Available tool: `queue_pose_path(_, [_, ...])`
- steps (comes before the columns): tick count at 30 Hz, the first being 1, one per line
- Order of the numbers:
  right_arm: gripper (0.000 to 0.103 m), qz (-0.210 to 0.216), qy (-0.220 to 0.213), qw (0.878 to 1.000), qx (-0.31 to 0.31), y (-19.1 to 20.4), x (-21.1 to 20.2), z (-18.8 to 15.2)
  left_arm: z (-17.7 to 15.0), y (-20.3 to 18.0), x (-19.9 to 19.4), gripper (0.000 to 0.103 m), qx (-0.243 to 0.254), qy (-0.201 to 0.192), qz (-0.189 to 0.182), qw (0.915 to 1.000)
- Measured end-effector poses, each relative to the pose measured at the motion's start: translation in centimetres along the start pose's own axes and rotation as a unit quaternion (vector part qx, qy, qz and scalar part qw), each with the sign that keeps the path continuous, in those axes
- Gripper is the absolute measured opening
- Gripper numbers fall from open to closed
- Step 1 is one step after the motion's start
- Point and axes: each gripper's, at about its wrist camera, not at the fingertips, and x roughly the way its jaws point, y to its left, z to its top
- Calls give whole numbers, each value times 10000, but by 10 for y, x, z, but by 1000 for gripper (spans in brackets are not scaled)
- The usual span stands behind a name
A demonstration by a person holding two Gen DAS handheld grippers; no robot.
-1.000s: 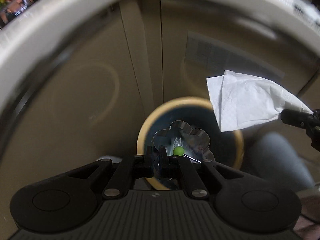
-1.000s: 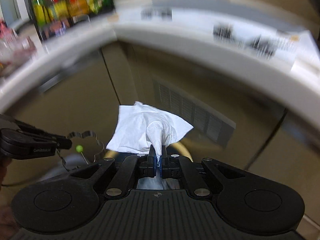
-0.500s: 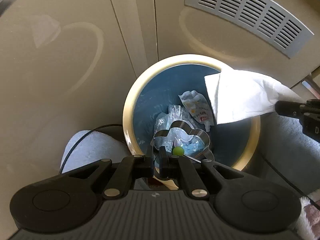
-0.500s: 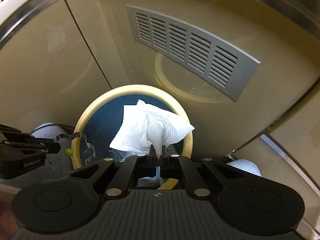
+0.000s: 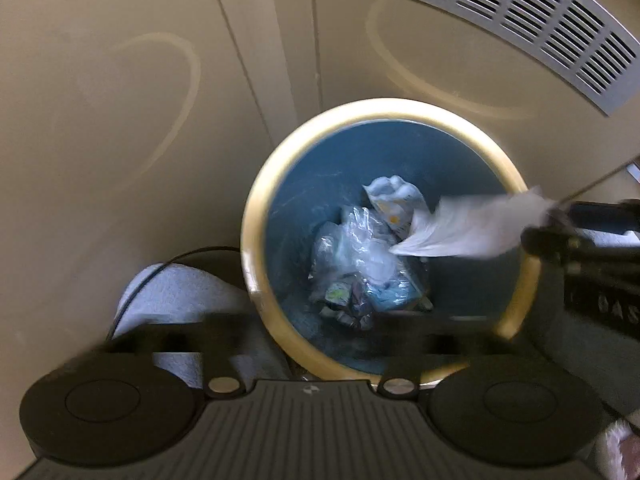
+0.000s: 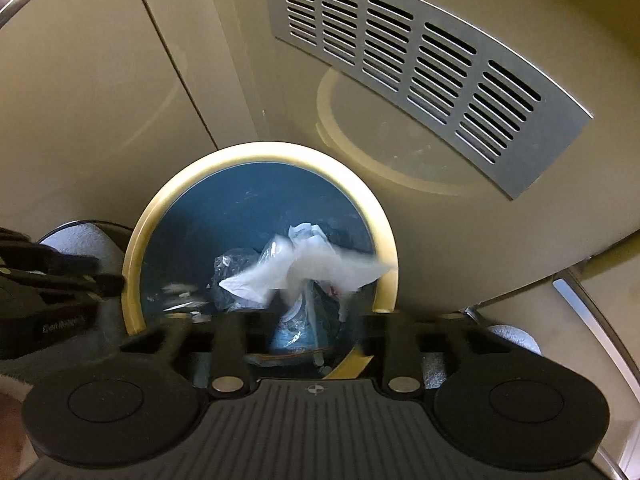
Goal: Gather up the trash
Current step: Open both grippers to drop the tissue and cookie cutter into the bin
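Note:
A round bin with a cream rim (image 5: 256, 216) (image 6: 136, 248) and a blue inside stands on the floor, holding clear plastic and printed wrappers (image 5: 360, 256). My left gripper (image 5: 332, 328) hangs over its near rim with its jaws opening wide and nothing between them. My right gripper (image 6: 312, 320) is opening too. The white tissue (image 6: 312, 272) (image 5: 472, 228) is a blur over the bin mouth, loose from the pads. The right gripper (image 5: 556, 228) enters the left wrist view from the right, and the left gripper (image 6: 104, 280) shows at the left of the right wrist view. No metal flower ring is clearly seen.
Beige cabinet fronts (image 5: 120, 120) rise behind the bin, with a silver vent grille (image 6: 420, 64) up right. Pale fuzzy slipper-like shapes (image 5: 172, 296) (image 6: 516, 336) sit on either side of the bin, and a black cable (image 5: 160, 268) curves over the left one.
Both grippers have sunk closer to the bin and gone from shut to open. The flower-shaped ring with the green bead left the left fingers. The tissue came free of the right fingers.

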Motion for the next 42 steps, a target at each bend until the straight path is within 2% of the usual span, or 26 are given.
queue_pose_path(1, [70, -12, -54, 10000, 1, -1, -2, 0, -2, 1, -5, 102, -23, -182, 41, 9998])
queue_pose_path(2, [75, -51, -97, 9999, 3, -1, -5, -1, -2, 1, -10, 103, -8, -300, 39, 9995])
queue_pose_path(6, [79, -102, -249, 9996, 121, -4, -26, -5, -1, 3, -27, 103, -28, -275, -97, 9996])
queue_pose_path(8, [91, -33, -288, 9994, 197, -4, -39, -9, -4, 4, -40, 103, -61, -319, -63, 9995])
queue_pose_path(13, [102, 132, -232, 9993, 270, -1, -65, -16, -15, 3, -69, 103, 41, -516, -112, 9986])
queue_pose_path(21, [103, 150, -263, 9990, 314, 11, -83, -32, -27, 2, -88, 103, -42, -565, 72, 9984])
queue_pose_path(24, [103, 170, -276, 9988, 353, 11, -86, -36, -31, 4, -92, 103, -4, -552, 23, 9985])
queue_pose_path(42, [103, 116, -436, 9986, 283, 12, -93, -40, -36, 1, -91, 103, 132, -548, 115, 9983])
